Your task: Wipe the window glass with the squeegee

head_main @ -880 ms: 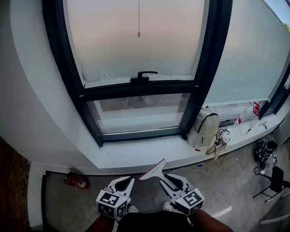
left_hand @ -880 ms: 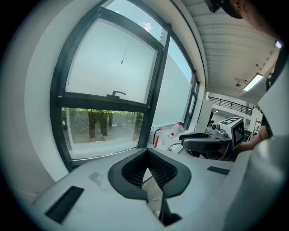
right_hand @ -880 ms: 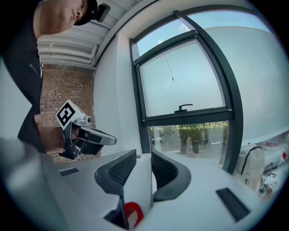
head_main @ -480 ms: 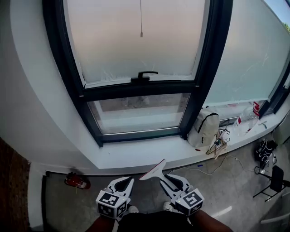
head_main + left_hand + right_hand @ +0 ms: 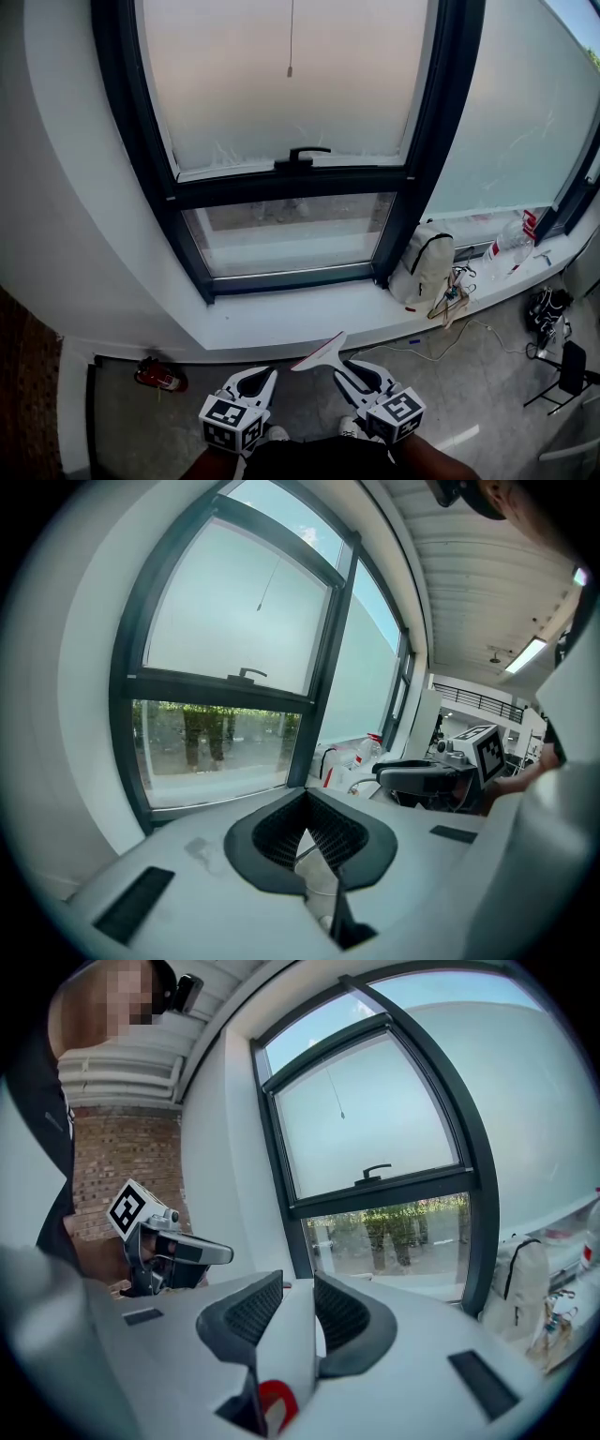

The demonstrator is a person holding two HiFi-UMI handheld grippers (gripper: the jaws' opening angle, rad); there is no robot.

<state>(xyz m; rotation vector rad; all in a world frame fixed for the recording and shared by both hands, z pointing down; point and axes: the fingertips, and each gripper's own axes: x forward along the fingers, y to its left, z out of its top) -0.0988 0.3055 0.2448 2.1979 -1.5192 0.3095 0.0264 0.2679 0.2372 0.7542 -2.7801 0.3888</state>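
Squeegee [image 5: 319, 354] sits in the right gripper [image 5: 361, 375], not on the glass [image 5: 281, 75].

Head view: both grippers are low, close to the person's body and over the floor. Squeegee blade angles up-left from the right jaws, well apart from the window. Left gripper [image 5: 251, 382] is just beside it and not touching it. Upper pane is frosted, with a handle [image 5: 300, 156] on the frame below it and a cord [image 5: 290, 37] hanging in front. Lower pane [image 5: 286, 234] is clear. A white bag [image 5: 422, 267] leans on the sill right of the frame, a bottle [image 5: 506, 246] further right. Red object [image 5: 157, 375] lies on the floor at left.

Left gripper view: left gripper [image 5: 305, 803] jaw tips meet, nothing between them. Window ahead, right gripper [image 5: 431, 780] off to the right.

Right gripper view: right gripper [image 5: 298, 1288] jaws are clamped on the white squeegee [image 5: 291, 1354], a red part showing at its base. Left gripper [image 5: 173, 1251] to the left, window ahead.
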